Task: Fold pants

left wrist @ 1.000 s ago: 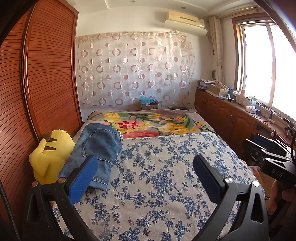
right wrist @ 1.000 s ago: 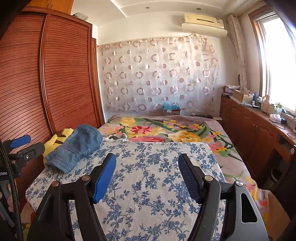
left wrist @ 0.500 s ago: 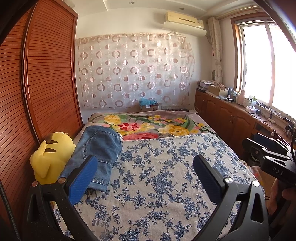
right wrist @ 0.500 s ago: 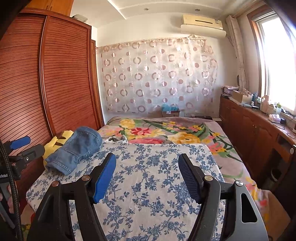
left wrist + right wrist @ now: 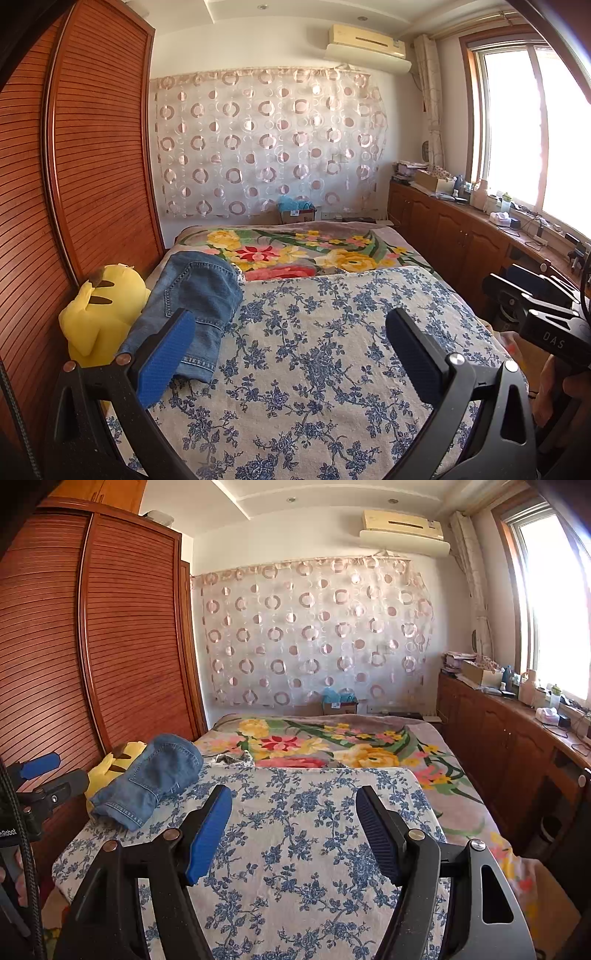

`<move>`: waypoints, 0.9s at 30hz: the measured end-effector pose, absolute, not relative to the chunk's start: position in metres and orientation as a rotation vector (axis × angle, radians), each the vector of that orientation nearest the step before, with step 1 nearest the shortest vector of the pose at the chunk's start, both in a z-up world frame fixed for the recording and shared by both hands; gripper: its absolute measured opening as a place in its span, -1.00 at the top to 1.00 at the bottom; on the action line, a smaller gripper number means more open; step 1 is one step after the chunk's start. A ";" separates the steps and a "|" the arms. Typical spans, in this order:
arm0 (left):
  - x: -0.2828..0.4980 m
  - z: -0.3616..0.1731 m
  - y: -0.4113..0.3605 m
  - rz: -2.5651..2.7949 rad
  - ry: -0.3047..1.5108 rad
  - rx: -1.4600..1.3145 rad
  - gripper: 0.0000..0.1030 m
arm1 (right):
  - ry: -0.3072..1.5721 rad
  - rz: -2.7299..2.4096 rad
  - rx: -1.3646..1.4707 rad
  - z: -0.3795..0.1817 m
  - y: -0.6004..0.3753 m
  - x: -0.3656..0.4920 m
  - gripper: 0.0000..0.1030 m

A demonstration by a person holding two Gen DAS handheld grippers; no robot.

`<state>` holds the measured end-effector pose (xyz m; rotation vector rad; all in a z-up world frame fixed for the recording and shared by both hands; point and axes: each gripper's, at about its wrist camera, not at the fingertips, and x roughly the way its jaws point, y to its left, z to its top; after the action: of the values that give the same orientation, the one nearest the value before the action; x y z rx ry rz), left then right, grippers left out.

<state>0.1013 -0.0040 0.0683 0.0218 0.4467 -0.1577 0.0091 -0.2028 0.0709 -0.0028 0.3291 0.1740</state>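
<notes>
Folded blue jeans lie in a compact bundle at the left side of the bed, leaning on a yellow plush toy. My left gripper hangs open above the blue-flowered sheet, its left pad just in front of the jeans' hem, nothing between its fingers. My right gripper is open too, over the middle of the same sheet, well to the right of the jeans. Each gripper shows at the edge of the other's view.
A wooden slatted wardrobe runs along the bed's left side. A flower-print blanket covers the far half of the bed. Wooden cabinets with clutter on top line the right wall under the window.
</notes>
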 end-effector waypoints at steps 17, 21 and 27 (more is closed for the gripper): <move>0.101 0.068 -0.005 -0.159 0.446 0.022 -1.00 | 0.328 0.168 -0.001 0.070 -0.200 0.006 -0.39; 0.101 0.068 -0.005 -0.159 0.446 0.022 -1.00 | 0.328 0.167 0.000 0.069 -0.200 0.005 -0.39; 0.101 0.068 -0.005 -0.160 0.446 0.022 -1.00 | 0.328 0.166 0.001 0.069 -0.199 0.005 -0.39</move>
<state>0.1010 -0.0048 0.0679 0.0222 0.4460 -0.1600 0.0052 -0.1991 0.0693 0.0013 0.3279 0.1659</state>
